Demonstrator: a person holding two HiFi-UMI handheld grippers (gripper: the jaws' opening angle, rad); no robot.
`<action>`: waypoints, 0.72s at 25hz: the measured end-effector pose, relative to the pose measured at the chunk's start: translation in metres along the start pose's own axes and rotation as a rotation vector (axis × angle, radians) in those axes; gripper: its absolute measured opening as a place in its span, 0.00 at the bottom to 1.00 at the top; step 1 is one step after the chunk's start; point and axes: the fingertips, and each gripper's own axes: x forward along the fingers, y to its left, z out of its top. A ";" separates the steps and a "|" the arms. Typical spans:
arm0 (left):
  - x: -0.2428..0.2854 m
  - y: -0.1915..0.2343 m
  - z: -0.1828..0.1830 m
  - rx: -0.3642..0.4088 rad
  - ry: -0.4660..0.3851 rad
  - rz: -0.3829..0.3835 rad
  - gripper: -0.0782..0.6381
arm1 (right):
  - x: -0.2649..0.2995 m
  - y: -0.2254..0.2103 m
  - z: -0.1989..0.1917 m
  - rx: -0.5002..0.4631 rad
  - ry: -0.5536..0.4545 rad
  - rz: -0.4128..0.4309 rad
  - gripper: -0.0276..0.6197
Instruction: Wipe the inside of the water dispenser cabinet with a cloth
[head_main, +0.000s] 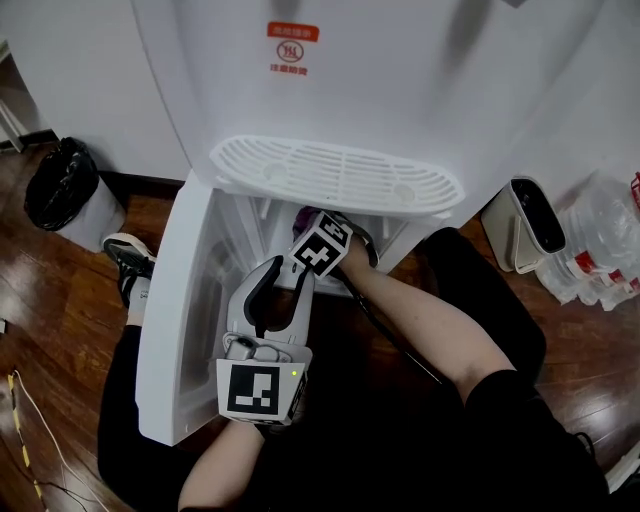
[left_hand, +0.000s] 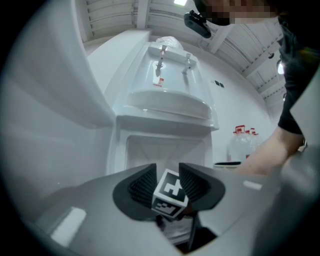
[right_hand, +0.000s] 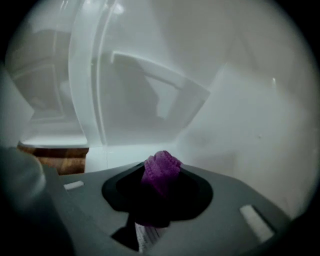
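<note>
We think this is an indoor corner of an office pantry or break room, rather than a home kitchen. A tall white water dispenser (head_main: 400, 80) stands against a plain white wall (head_main: 70, 70) on a dark wooden floor (head_main: 60, 300). Beside it are spare water bottles (head_main: 600, 250) and a bin (head_main: 62, 185) with a black bag. Above, the ceiling (left_hand: 115, 15) is made of long white strips.

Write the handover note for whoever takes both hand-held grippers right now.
Left hand-held gripper: jaws apart, empty, poised before the open cabinet.
Right hand-held gripper: shut on the purple cloth, reaching into the cabinet under the drip tray.
Cabinet door: swung open.
Done: cloth is inside; how much is wiped cannot be told.
To do: wipe the inner walls and floor, then withdraw.
</note>
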 end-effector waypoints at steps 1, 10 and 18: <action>-0.002 -0.002 0.001 -0.002 -0.001 -0.004 0.34 | -0.009 0.007 0.003 0.019 -0.030 0.023 0.24; -0.009 -0.012 0.003 -0.049 -0.010 0.003 0.33 | -0.066 0.013 0.014 0.134 -0.158 0.048 0.24; -0.015 0.016 -0.034 -0.283 0.056 0.015 0.33 | -0.118 0.007 0.033 0.312 -0.421 0.143 0.24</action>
